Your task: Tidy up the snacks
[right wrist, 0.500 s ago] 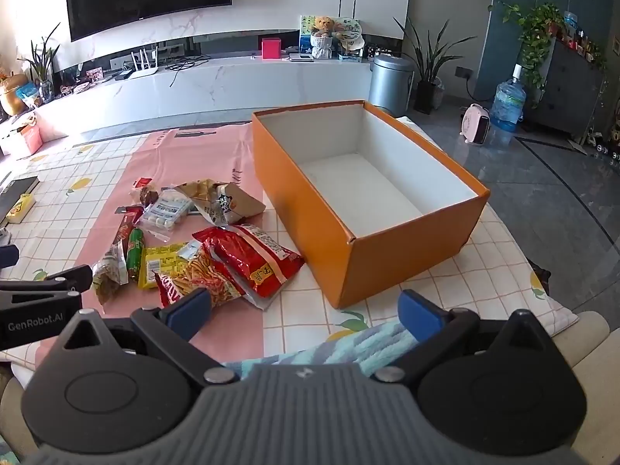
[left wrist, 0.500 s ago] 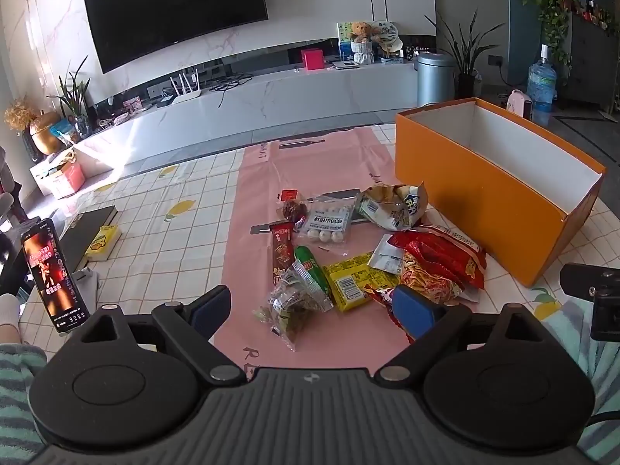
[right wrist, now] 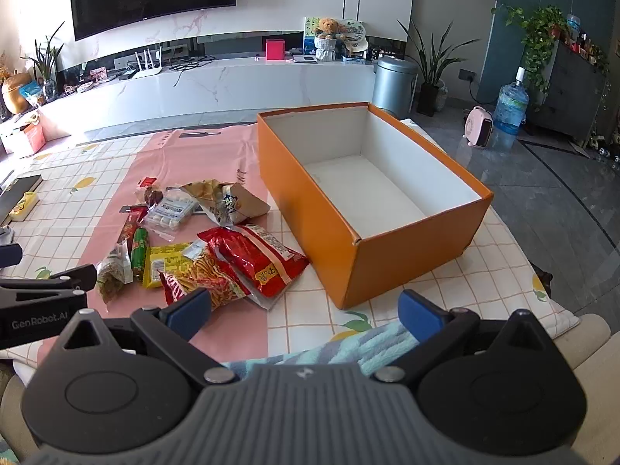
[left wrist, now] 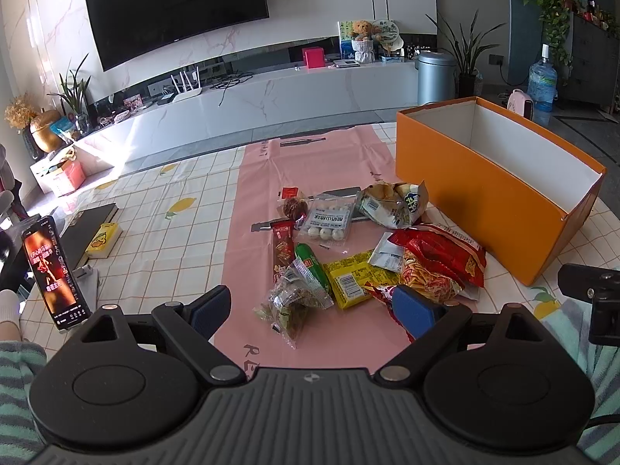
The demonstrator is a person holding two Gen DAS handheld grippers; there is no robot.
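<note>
A pile of snack packets lies on the pink mat point(left wrist: 248, 209): red chip bags point(left wrist: 438, 259), a yellow packet point(left wrist: 348, 279), a green stick point(left wrist: 312, 265), a clear bag of white balls point(left wrist: 329, 219) and a crumpled open bag point(left wrist: 391, 203). An orange box point(left wrist: 476, 190) with a white, empty inside point(right wrist: 372, 190) stands to their right. My left gripper point(left wrist: 312, 310) is open and empty, just in front of the pile. My right gripper point(right wrist: 306, 312) is open and empty, near the box's front corner; the red bags point(right wrist: 255, 259) lie to its left.
A phone on a stand point(left wrist: 48, 271), a dark book point(left wrist: 87, 228) and a yellow pack point(left wrist: 102, 234) sit at the table's left. The table's near edge meets striped cloth point(right wrist: 360, 345). A TV console point(left wrist: 271, 93), bin point(left wrist: 436, 77) and water jug point(right wrist: 511, 106) stand beyond.
</note>
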